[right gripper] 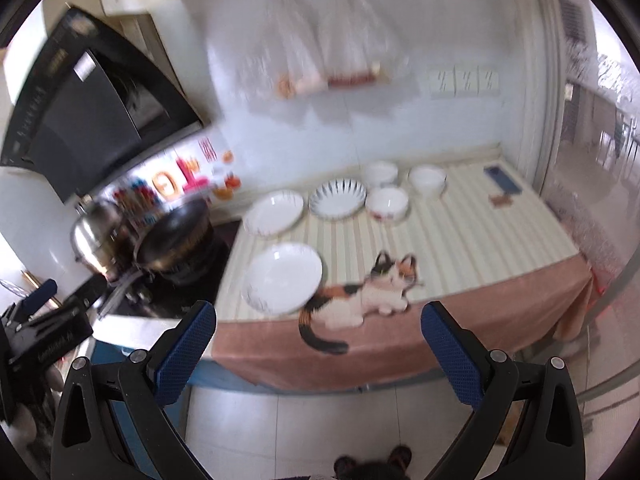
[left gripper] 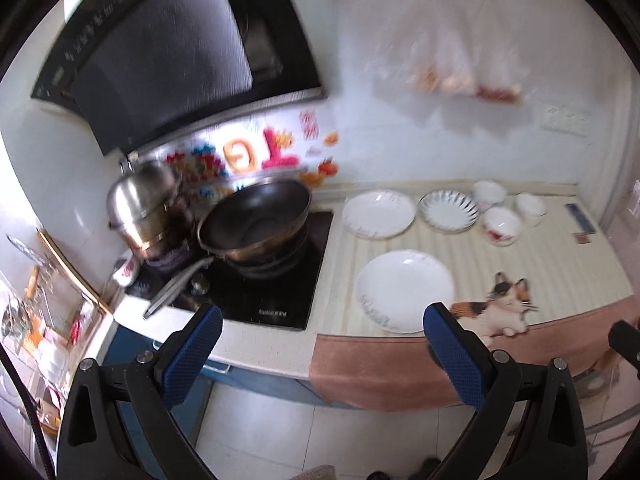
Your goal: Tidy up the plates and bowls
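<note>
On the striped counter mat [left gripper: 532, 264] lie a near white plate [left gripper: 405, 291] [right gripper: 283, 282], a far white plate [left gripper: 378, 214] [right gripper: 274, 213], a blue-streaked plate [left gripper: 448, 210] [right gripper: 337, 199] and three white bowls [left gripper: 501, 225] [right gripper: 386, 202], [left gripper: 489, 193] [right gripper: 380, 173], [left gripper: 530, 207] [right gripper: 427, 179]. My left gripper [left gripper: 323, 330] is open and empty, held off the counter's front edge. My right gripper [right gripper: 318, 326] is open and empty, also short of the counter.
A black wok [left gripper: 256, 216] and a steel pot [left gripper: 140, 204] stand on the stove [left gripper: 280, 292] to the left. A range hood [left gripper: 172, 52] hangs above. Plastic bags [right gripper: 320, 60] hang on the wall. A phone [right gripper: 502, 179] lies at the back right. A glass door [right gripper: 592, 208] is to the right.
</note>
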The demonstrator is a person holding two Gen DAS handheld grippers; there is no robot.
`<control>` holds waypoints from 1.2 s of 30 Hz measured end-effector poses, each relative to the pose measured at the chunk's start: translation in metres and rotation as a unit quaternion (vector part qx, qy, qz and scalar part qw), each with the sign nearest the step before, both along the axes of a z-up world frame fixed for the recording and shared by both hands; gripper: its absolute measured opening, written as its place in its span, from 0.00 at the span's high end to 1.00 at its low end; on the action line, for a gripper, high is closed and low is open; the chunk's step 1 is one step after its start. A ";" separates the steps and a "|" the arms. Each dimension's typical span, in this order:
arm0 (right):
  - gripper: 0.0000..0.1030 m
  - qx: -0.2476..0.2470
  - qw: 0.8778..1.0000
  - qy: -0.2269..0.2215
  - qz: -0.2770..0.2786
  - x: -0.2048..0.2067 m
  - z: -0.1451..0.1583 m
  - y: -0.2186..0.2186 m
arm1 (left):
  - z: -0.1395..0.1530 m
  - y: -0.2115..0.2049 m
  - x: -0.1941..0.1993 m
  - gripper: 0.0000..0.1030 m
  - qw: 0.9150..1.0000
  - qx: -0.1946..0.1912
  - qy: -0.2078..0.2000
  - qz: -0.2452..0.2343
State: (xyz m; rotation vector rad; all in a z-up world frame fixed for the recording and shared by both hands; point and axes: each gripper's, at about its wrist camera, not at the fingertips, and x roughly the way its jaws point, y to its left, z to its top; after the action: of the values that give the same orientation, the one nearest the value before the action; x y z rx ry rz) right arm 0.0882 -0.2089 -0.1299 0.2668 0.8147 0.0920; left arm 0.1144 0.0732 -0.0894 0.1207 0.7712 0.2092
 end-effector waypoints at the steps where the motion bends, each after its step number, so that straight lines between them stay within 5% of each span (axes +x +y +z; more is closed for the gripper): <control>1: 0.00 0.003 1.000 0.014 0.003 0.012 -0.011 0.003 | -0.014 0.007 0.017 0.00 1.000 -0.010 0.018 0.002; 10: 0.00 0.029 0.991 0.124 0.028 0.152 -0.129 0.010 | -0.113 0.034 0.144 0.01 0.991 -0.031 0.116 0.056; 15: 0.00 0.024 0.982 0.179 0.061 0.246 -0.204 0.016 | -0.181 0.042 0.214 0.03 0.977 -0.061 0.195 0.058; 19: 0.04 0.030 0.972 0.214 0.087 0.304 -0.254 0.025 | -0.238 0.048 0.255 0.32 0.955 -0.120 0.266 0.053; 22: 0.13 0.039 0.965 0.237 0.107 0.341 -0.286 0.031 | -0.264 0.048 0.270 0.42 0.942 -0.152 0.295 0.054; 28: 0.48 0.065 0.944 0.288 0.148 0.382 -0.334 0.048 | -0.288 0.041 0.276 0.69 0.930 -0.180 0.316 0.047; 30: 0.75 0.065 0.938 0.301 0.160 0.389 -0.347 0.053 | -0.288 0.040 0.275 0.71 0.929 -0.192 0.313 0.051; 33: 0.89 0.080 0.937 0.290 0.179 0.391 -0.348 0.058 | -0.284 0.037 0.273 0.71 0.931 -0.189 0.306 0.057; 36: 0.88 0.059 0.940 0.278 0.189 0.386 -0.343 0.066 | -0.280 0.032 0.268 0.71 0.933 -0.184 0.305 0.059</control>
State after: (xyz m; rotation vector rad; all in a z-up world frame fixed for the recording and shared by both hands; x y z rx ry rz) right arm 0.4738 -0.1425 -0.4733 0.2487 1.4231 0.4429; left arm 0.3827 0.1055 -0.3689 -0.2316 1.4270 0.1363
